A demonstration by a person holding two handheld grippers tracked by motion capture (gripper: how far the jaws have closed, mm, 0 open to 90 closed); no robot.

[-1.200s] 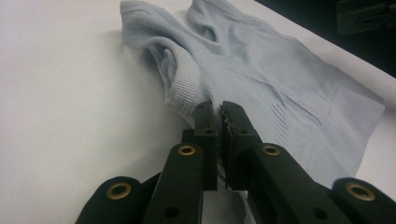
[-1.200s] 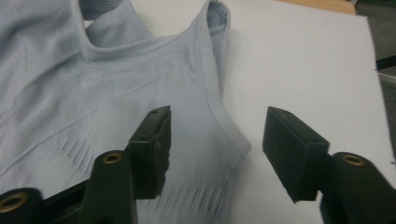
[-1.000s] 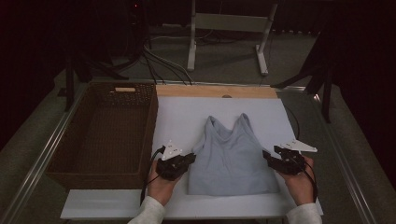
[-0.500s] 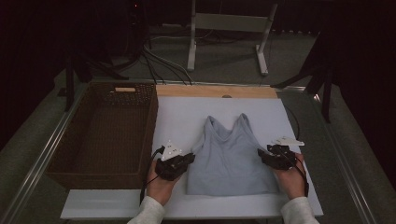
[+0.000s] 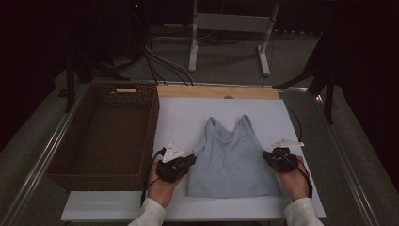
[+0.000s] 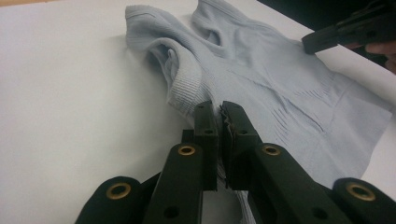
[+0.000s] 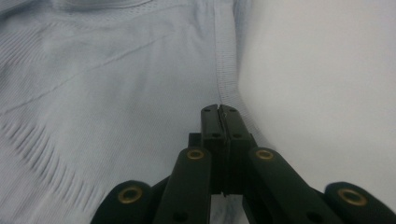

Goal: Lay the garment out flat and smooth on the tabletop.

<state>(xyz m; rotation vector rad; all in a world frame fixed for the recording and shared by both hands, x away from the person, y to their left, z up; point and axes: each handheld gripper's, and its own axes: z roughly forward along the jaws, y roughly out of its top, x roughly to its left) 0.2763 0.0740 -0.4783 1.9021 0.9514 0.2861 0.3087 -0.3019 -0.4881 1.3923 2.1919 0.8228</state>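
High view first: against the picture from a second ago, we see the right hand-held gripper [image 5: 271,156] has drawn in a little toward the tank top [image 5: 230,157], from just off the cloth to its right side edge, and its jaws have just been closing; now they are pressed together on that ribbed side seam. We see the left hand-held gripper [image 5: 188,161] where it was, clamped on the opposite edge of the garment, and the tank top itself lies as before, flat on the white tabletop [image 5: 183,117], straps pointing away from us, hem toward us.

From the left gripper view we make out the tank top [image 6: 261,79] as a pale blue-grey knit, soft and thin, with a thicker ribbed band rolled around the armhole and faint ribbed stripes across the body. The black jaws of the left hand-held gripper [image 6: 219,109] pinch a fold of cloth between them, and the fabric puckers where it is gripped. They are matt, blocky plastic with brass-coloured rivets.

From the right gripper view we see the right hand-held gripper [image 7: 218,109] with its jaws meeting on the narrow stitched seam of the tank top [image 7: 116,70], whose weave shows fine diagonal creases.

Left of the garment stands a rectangular dark brown wicker basket [image 5: 151,122] with coarse woven walls; beyond the white sheet runs a bare wooden strip [image 5: 216,92].
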